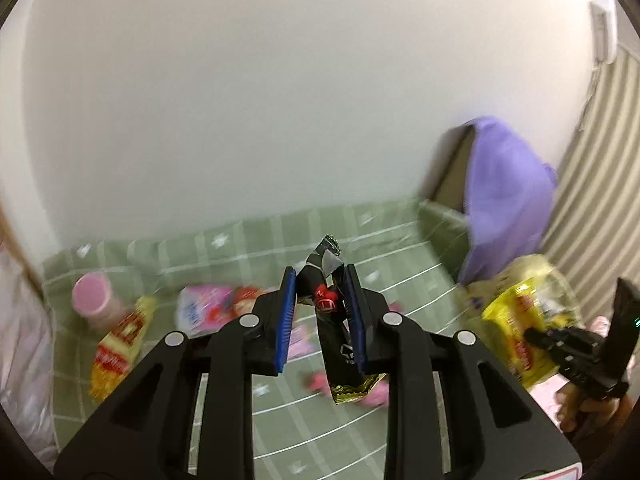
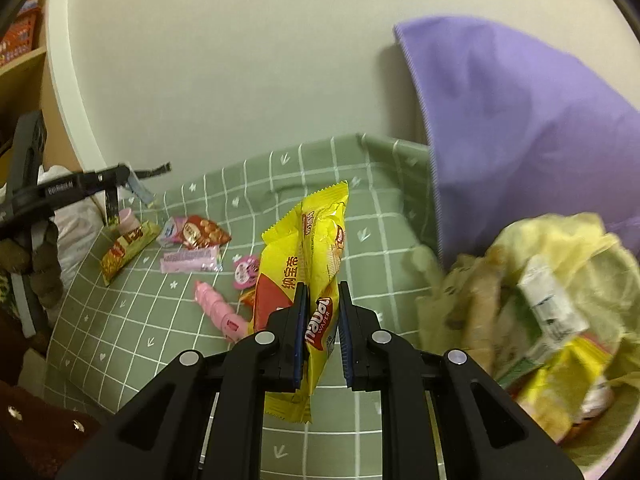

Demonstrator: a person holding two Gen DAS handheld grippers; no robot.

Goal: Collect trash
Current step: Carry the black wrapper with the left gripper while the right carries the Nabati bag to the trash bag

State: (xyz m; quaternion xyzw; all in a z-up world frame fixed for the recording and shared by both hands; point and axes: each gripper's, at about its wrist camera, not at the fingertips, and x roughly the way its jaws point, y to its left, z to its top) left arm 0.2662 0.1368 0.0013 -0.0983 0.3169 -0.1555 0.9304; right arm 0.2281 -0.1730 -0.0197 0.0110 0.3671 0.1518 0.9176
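Above the green checked surface: left gripper [image 1: 320, 284] fingers clamped on black wrapper [image 1: 334, 332], right gripper [image 2: 323, 312] on yellow wafer packet [image 2: 316, 248]. Carry both over lined bin [image 2: 560, 320] at right edge before releasing.

Green grid-check tablecloth [image 2: 320, 168] over the surface, white wall behind. Left of pink round lid [image 2: 245, 271]: pink flat packet [image 2: 191, 261], red biscuit pack [image 2: 202, 232], red-yellow bar wrapper [image 2: 128, 249], pink cup [image 2: 130, 218]. Below-left: pink ridged tube [image 2: 218, 308].

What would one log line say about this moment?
left claw: grips black wrapper | right claw: grips yellow wafer packet | bin: beside right
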